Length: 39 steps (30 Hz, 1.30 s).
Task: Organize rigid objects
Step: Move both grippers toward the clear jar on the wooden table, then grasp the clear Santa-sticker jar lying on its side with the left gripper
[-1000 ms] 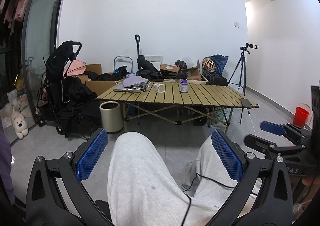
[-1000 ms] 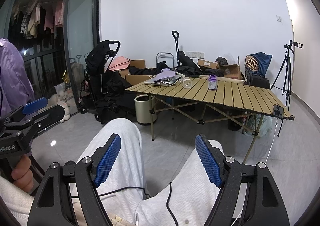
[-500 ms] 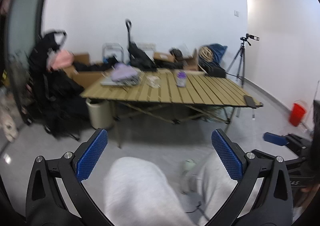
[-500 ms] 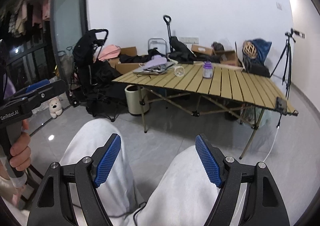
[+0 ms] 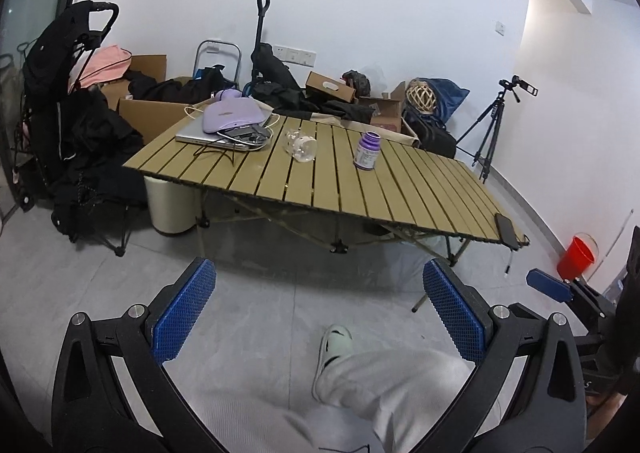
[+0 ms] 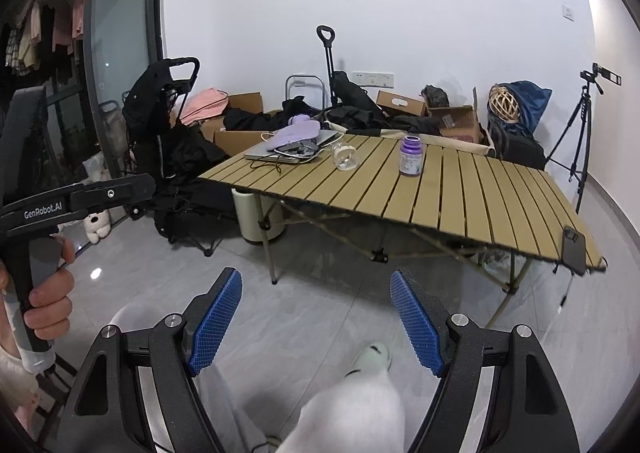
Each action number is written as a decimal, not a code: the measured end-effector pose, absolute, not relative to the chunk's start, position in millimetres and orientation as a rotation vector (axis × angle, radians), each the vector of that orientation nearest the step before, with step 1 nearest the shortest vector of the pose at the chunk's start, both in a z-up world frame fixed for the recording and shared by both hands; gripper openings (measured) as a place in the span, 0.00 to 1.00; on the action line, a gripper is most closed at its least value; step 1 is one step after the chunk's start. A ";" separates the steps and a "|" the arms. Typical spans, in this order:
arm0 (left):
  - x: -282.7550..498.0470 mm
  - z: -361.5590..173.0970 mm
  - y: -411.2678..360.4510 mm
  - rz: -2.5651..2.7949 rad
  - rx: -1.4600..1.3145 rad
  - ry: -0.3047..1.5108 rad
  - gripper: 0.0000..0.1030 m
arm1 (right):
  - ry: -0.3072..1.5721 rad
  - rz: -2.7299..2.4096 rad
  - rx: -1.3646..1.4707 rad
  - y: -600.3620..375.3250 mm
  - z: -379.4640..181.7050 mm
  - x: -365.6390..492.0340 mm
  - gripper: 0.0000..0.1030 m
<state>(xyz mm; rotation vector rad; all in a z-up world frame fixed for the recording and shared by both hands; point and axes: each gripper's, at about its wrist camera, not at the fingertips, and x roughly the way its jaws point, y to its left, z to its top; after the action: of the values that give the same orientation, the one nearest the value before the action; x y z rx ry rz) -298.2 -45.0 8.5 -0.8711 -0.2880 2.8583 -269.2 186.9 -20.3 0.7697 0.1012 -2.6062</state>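
Note:
A slatted folding table (image 5: 400, 189) (image 6: 472, 193) stands a few steps ahead. On it are a purple bottle (image 5: 367, 151) (image 6: 411, 155) upright, a clear glass jar (image 5: 301, 145) (image 6: 345, 155) on its side, and a laptop (image 5: 192, 135) (image 6: 260, 152) under a lilac pouch (image 5: 232, 115) (image 6: 296, 131) with cables. A black phone (image 5: 506, 229) (image 6: 574, 249) lies at the near right corner. My left gripper (image 5: 316, 311) and right gripper (image 6: 316, 319) are both open and empty, held low over the floor, far from the table.
A black stroller (image 5: 68, 93) (image 6: 164, 101), cardboard boxes (image 5: 148, 109) and dark clothes crowd the left and back. A cream bin (image 5: 168, 205) sits under the table. A tripod (image 5: 492, 125) (image 6: 580, 133) and red bucket (image 5: 576, 257) stand right. The person's grey-trousered leg (image 5: 380, 373) steps forward.
Both grippers have risen and moved toward the table, which looks larger and seen more from above. The person has stood up from sitting and a foot now steps forward.

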 end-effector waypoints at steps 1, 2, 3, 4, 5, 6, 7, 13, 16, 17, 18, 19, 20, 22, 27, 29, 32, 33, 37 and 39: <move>-308.6 7.3 -45.8 2.861 -0.874 -0.284 1.00 | 0.103 -2.602 0.770 184.1 -20.2 -278.3 0.79; -318.3 6.4 -47.0 2.864 -0.882 -0.282 1.00 | 0.106 -2.597 0.772 180.9 -20.6 -291.7 0.79; -327.7 4.3 -48.8 2.864 -0.887 -0.279 1.00 | 0.109 -2.593 0.775 177.8 -20.6 -301.7 0.79; -338.6 1.8 -49.7 2.867 -0.891 -0.274 1.00 | 0.111 -2.591 0.776 175.4 -21.7 -312.0 0.79; -348.5 -0.7 -50.2 2.871 -0.895 -0.265 1.00 | 0.112 -2.589 0.778 172.2 -23.4 -324.5 0.79; -360.8 -3.1 -50.9 2.876 -0.902 -0.253 1.00 | 0.109 -2.586 0.787 169.6 -25.5 -339.2 0.79; -374.5 -5.4 -52.4 2.880 -0.908 -0.245 1.00 | 0.101 -2.580 0.795 168.4 -27.1 -351.6 0.79; -449.1 -20.4 -63.2 2.916 -0.889 -0.216 1.00 | 0.165 -2.453 0.927 143.6 -66.8 -450.9 0.79; -490.3 -35.8 -67.7 2.902 -0.924 -0.184 1.00 | 0.201 -2.457 0.923 129.9 -84.6 -491.1 0.79; -506.2 -41.0 -69.6 2.899 -0.928 -0.175 1.00 | 0.199 -2.473 0.911 126.7 -89.1 -506.8 0.79; -520.8 -45.9 -70.4 2.895 -0.919 -0.164 1.00 | 0.187 -2.479 0.905 123.2 -93.8 -523.4 0.79; -531.1 -49.1 -71.2 2.898 -0.912 -0.153 1.00 | 0.175 -2.475 0.908 119.4 -97.1 -539.7 0.79; -545.3 -52.7 -71.8 2.901 -0.905 -0.138 1.00 | 0.163 -2.467 0.902 114.9 -99.9 -556.9 0.79; -573.5 -60.4 -73.6 2.897 -0.907 -0.109 1.00 | 0.141 -2.460 0.884 105.2 -103.4 -594.6 0.79; -635.8 -70.2 -83.1 2.888 -0.879 -0.123 1.00 | 0.164 -2.454 0.907 60.1 -117.8 -694.4 0.79; -660.0 -73.1 -87.2 2.900 -0.877 -0.115 1.00 | 0.206 -2.458 0.931 38.9 -125.8 -730.6 0.79; -684.7 -77.6 -92.7 2.913 -0.895 -0.092 1.00 | 0.238 -2.480 0.952 22.1 -135.5 -771.1 0.79; -691.6 -78.4 -93.9 2.921 -0.898 -0.084 1.00 | 0.234 -2.501 0.955 18.1 -138.6 -783.5 0.79; -715.3 -80.3 -98.5 2.916 -0.905 -0.096 1.00 | 0.226 -2.461 1.007 4.7 -152.2 -817.6 0.79; -723.7 -80.6 -97.1 2.908 -0.899 -0.111 1.00 | 0.206 -2.408 1.036 3.6 -157.0 -822.5 0.65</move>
<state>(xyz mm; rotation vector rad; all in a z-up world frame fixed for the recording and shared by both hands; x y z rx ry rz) -723.7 -97.1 -80.6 -0.8991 -0.1109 2.9078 -822.5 3.6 -157.0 1.0359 0.2061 -2.4084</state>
